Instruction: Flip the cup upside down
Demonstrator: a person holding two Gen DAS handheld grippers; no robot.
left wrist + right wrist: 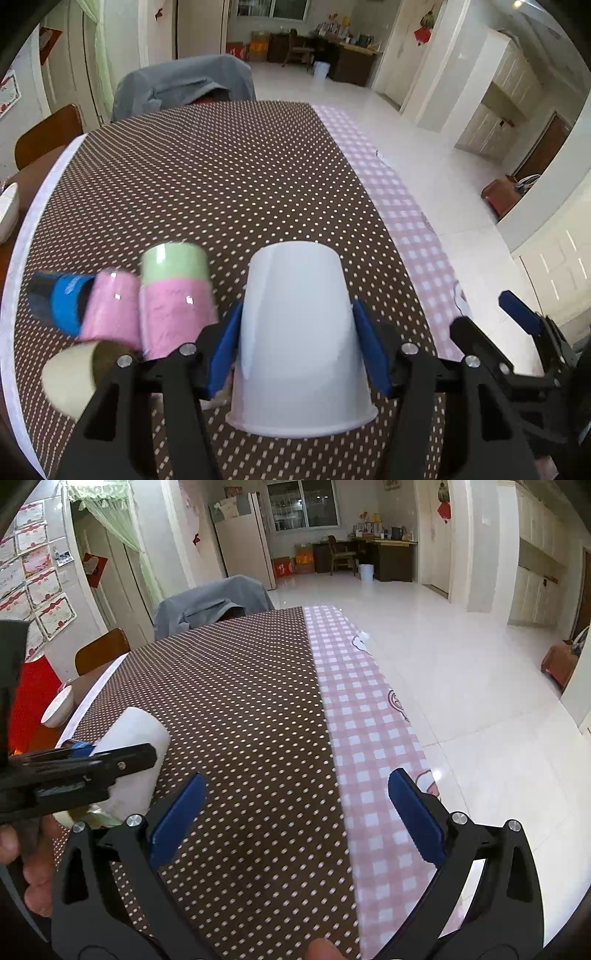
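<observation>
A white cup [299, 339] stands upside down, rim down, on the brown dotted tablecloth [221, 184]. My left gripper [297, 350] is shut on the cup, one blue pad on each side of its wall. In the right wrist view the cup [136, 738] shows at the left, partly hidden behind the left gripper's black finger [122, 760]. My right gripper [295, 808] is open and empty, hovering over the table near the seam between the dotted cloth and the pink checked cloth [369, 738].
Left of the cup lie pink and green rolls [173, 295], a blue-banded roll [66, 299] and a beige cone-shaped thing [74, 376]. A white bowl [57, 709] sits at the table's left edge. A chair draped in grey [184, 85] stands at the far end.
</observation>
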